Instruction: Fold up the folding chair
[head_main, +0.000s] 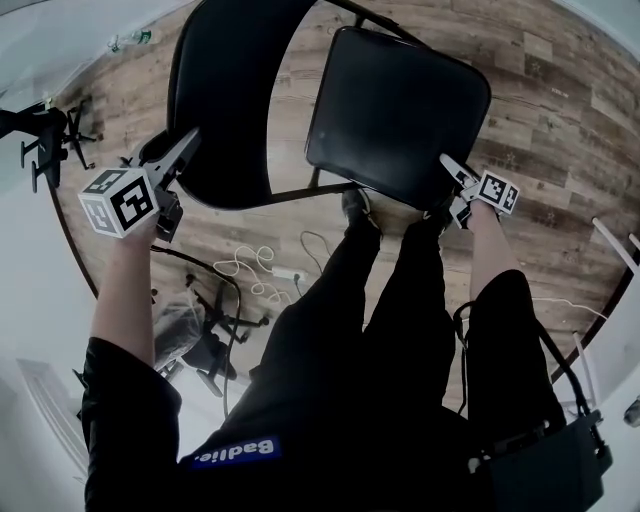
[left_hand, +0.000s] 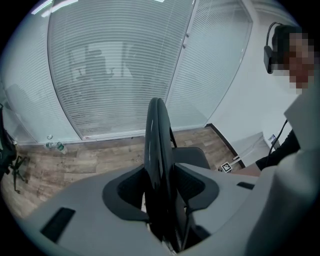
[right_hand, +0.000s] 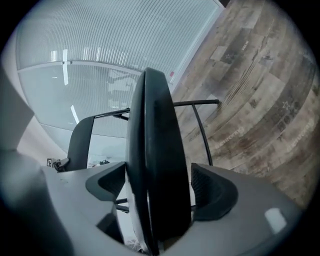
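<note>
The black folding chair stands unfolded on the wood floor. Its curved backrest (head_main: 225, 100) is at upper left and its padded seat (head_main: 400, 110) at centre right in the head view. My left gripper (head_main: 185, 150) clamps the backrest's near edge; in the left gripper view both pads press the thin black panel (left_hand: 157, 135). My right gripper (head_main: 447, 170) is at the seat's near right corner. In the right gripper view the thick seat edge (right_hand: 157, 150) stands between the wide jaws of my right gripper (right_hand: 157, 192) and almost fills the gap, and the pads do not squeeze it.
The person's dark-trousered legs (head_main: 380, 300) stand right behind the chair. White cables (head_main: 250, 265) and a black stand (head_main: 200, 330) lie on the floor at lower left. A tripod (head_main: 45, 140) is at far left. A glass wall with blinds (left_hand: 125, 65) runs behind, a bottle (left_hand: 54, 145) at its foot.
</note>
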